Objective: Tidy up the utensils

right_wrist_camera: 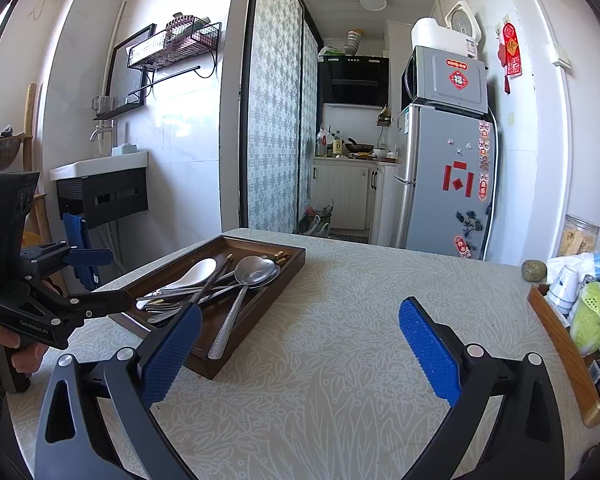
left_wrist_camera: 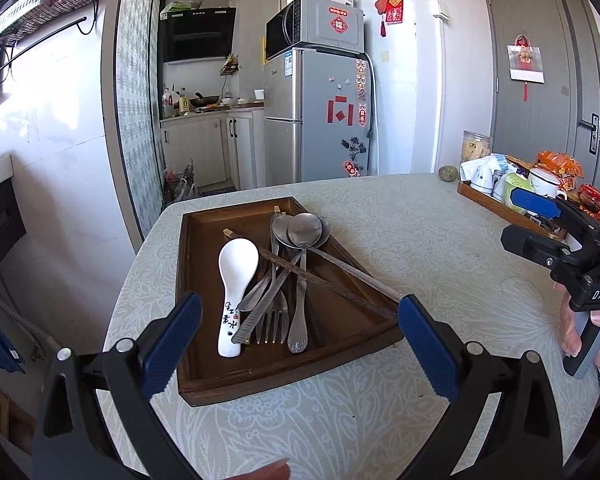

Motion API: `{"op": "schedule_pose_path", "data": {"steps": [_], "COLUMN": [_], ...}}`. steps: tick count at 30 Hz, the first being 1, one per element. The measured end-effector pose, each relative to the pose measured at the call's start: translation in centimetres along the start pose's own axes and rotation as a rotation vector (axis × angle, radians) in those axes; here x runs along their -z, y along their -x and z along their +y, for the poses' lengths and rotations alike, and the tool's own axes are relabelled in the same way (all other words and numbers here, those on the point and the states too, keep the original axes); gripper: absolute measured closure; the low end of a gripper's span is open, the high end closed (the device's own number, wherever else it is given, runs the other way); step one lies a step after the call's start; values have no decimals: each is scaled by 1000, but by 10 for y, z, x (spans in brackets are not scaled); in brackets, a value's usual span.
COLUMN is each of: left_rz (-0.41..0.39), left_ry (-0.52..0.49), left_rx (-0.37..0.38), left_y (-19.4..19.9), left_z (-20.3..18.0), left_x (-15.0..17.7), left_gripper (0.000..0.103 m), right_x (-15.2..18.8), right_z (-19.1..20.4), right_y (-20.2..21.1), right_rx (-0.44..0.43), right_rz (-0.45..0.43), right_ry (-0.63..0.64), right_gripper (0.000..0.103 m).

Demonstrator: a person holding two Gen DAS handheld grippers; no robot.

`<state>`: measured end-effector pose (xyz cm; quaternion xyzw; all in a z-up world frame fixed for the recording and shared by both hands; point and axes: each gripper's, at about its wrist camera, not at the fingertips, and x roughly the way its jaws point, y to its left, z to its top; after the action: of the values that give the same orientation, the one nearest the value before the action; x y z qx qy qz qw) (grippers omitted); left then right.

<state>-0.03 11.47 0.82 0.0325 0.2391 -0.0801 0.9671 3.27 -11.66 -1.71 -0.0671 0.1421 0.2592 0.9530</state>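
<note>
Sink (right_wrist_camera: 100, 166) only from right wrist

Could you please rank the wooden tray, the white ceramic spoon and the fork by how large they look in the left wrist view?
1. Wooden tray, clearly largest.
2. White ceramic spoon.
3. Fork, though other utensils cover part of it, so its rank against the spoon is unsure.

Both grippers were the same build: black plastic frames, silver screws at the joints, blue textured pads (right_wrist_camera: 430, 350) on the fingers. The right gripper (left_wrist_camera: 540, 204) had "DAS" printed in white at about 3 o'clock, plus a grey handle.
</note>
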Motion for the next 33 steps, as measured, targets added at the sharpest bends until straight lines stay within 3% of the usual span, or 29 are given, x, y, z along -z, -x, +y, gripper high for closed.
{"op": "schedule_pose_path", "data": {"steps": [33], "left_rz": [-79], "left_ry": [31], "left_rx": [-74], "left_y": [16], "left_z": [5], "left_x": [1], "left_gripper": [3], "right_x": [0], "right_z": [-1], "right_y": [0], "right_rx": [0], "right_rz": [0], "right_ry": [1], "right_gripper": [3]}}
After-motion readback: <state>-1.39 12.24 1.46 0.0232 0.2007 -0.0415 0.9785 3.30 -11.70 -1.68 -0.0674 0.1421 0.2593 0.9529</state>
